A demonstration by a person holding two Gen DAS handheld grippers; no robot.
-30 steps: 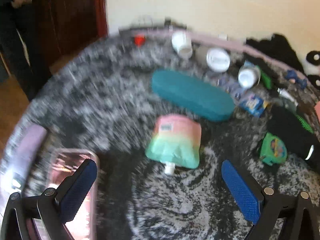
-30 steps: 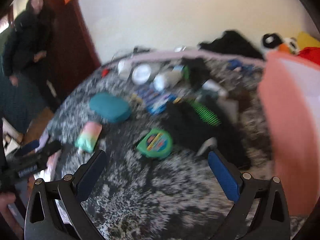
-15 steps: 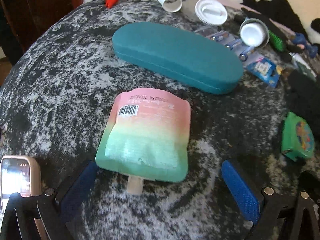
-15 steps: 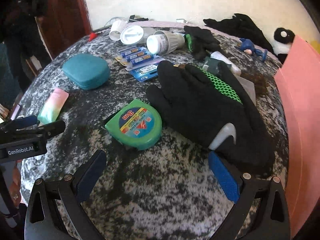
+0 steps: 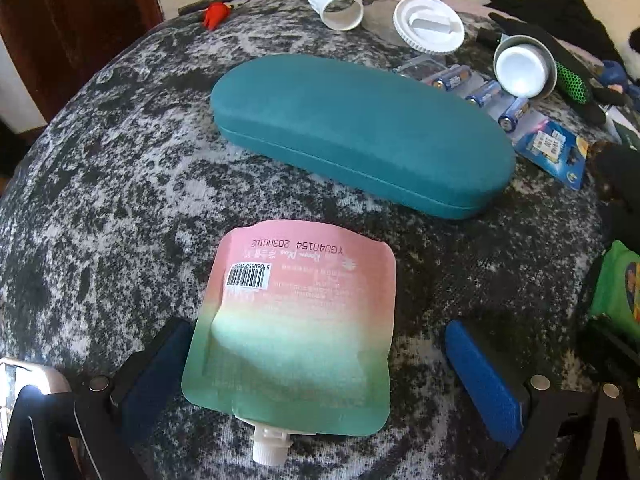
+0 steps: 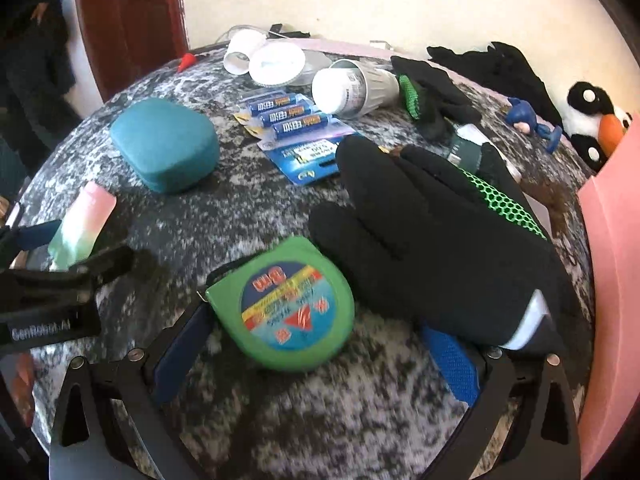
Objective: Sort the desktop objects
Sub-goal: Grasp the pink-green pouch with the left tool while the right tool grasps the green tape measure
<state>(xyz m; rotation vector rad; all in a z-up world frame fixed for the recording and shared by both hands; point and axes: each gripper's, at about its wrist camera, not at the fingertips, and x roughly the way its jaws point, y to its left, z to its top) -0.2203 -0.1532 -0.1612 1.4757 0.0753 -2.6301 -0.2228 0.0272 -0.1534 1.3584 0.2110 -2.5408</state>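
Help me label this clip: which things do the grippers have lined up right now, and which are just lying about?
In hand:
- left gripper, open around the spout pouch
- right gripper, open around the green tape measure

Lying about:
- teal case
- battery pack
- black glove
- white jar

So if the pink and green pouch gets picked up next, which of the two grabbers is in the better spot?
The left gripper. Its open jaws already sit either side of the pouch, while the right gripper is over at the green tape measure.
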